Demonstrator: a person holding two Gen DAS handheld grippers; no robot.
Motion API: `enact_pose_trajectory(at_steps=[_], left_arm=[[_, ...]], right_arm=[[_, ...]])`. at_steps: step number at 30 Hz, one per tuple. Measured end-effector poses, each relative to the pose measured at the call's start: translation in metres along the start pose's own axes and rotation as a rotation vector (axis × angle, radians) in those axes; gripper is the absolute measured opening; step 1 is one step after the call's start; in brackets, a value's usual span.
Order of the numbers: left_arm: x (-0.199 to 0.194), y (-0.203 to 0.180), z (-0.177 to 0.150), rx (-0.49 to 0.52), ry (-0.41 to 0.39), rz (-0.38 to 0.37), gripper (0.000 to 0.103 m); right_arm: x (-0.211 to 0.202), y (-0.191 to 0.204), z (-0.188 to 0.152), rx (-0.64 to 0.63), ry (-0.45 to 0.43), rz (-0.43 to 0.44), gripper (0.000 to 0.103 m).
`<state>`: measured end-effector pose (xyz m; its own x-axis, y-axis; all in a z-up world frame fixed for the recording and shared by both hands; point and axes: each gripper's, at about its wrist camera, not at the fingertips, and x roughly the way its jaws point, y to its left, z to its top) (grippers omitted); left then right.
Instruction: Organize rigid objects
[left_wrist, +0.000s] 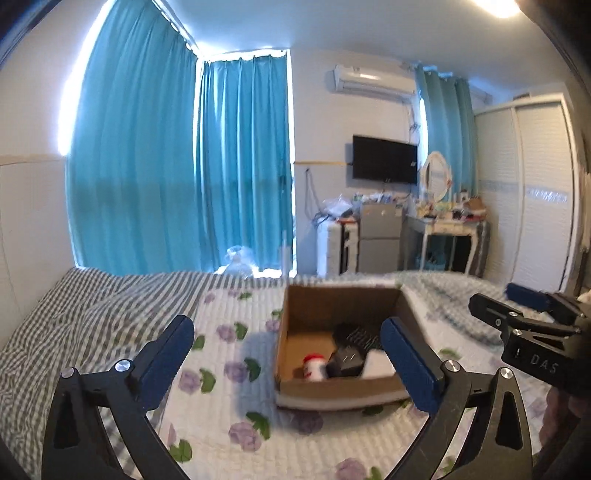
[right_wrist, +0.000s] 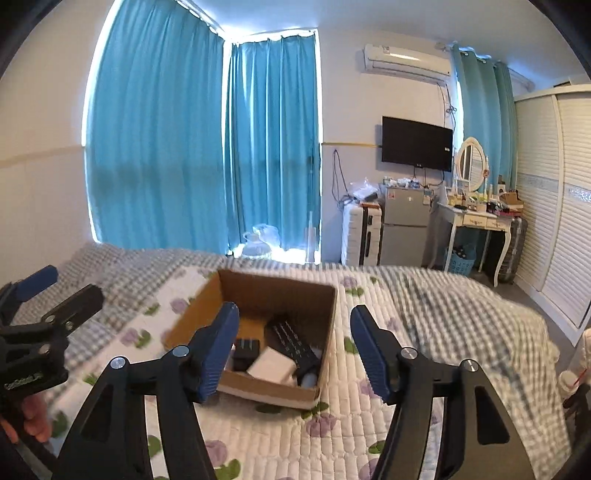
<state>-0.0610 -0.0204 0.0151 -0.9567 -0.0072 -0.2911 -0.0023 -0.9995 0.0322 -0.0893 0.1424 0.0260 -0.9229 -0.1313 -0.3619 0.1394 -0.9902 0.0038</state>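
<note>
An open cardboard box (left_wrist: 334, 302) sits on the flowered quilt of the bed; it also shows in the right wrist view (right_wrist: 273, 291). Inside lie a black remote (right_wrist: 293, 341), a black charger (right_wrist: 245, 354), a white block (right_wrist: 271, 367) and a white bottle with a red cap (left_wrist: 314, 365). My left gripper (left_wrist: 286, 358) is open and empty, held above the box's near left side. My right gripper (right_wrist: 291, 350) is open and empty over the box's near edge. Each gripper shows at the edge of the other's view.
The bed has a flowered quilt (left_wrist: 229, 406) and a checked blanket (right_wrist: 443, 314). Beyond the bed stand blue curtains (left_wrist: 166, 166), a small fridge (right_wrist: 404, 225), a suitcase (right_wrist: 360, 236), a dressing table (right_wrist: 480, 218) and a wardrobe (right_wrist: 557, 206).
</note>
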Motion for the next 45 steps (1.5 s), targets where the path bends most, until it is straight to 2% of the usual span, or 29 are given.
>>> enact_pose_trajectory(at_steps=[1, 2, 3, 9, 26, 45], left_arm=[[0.003, -0.001, -0.007, 0.011, 0.003, 0.009, 0.103], [0.006, -0.003, -0.013, 0.021, 0.002, 0.01, 0.103], [0.008, -0.003, -0.016, 0.027, 0.001, 0.007, 0.103], [0.013, -0.002, -0.028, 0.022, 0.029, 0.005, 0.103], [0.018, -0.002, -0.035, 0.029, 0.048, 0.031, 0.103], [0.02, 0.001, -0.036, 0.001, 0.068, 0.033, 0.103]], right_arm=[[0.005, -0.001, -0.008, 0.008, 0.006, -0.008, 0.083], [0.009, -0.003, -0.015, 0.023, 0.009, -0.014, 0.099], [0.014, -0.006, -0.022, 0.04, 0.015, -0.025, 0.103], [0.024, -0.008, -0.04, 0.029, 0.038, -0.06, 0.103], [0.022, -0.005, -0.041, 0.009, 0.012, -0.083, 0.103], [0.029, 0.001, -0.046, -0.013, 0.041, -0.091, 0.103]])
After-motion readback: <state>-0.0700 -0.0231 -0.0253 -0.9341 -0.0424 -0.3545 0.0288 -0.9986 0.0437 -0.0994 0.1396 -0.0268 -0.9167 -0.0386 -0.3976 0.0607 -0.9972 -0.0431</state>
